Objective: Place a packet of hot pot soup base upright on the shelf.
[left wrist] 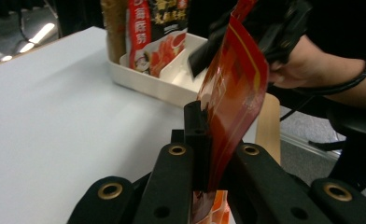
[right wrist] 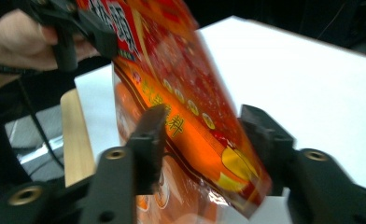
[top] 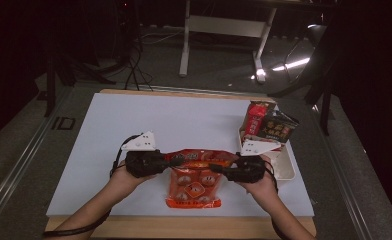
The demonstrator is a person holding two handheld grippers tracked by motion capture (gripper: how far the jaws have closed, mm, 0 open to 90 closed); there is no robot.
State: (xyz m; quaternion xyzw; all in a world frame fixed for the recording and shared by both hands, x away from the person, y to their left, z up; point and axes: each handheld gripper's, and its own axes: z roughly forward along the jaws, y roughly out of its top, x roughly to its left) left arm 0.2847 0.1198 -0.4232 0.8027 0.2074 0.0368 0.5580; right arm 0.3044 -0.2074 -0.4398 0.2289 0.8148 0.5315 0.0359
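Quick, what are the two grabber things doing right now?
Left gripper: shut on the top edge of the red snack bag.
Right gripper: open, jaws on either side of the bag's other end, not yet pinching it.

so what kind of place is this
Probably a lab or studio set up for recording: a white table on a grey floor in a dark room, cables across that floor, and a bare desk frame behind.
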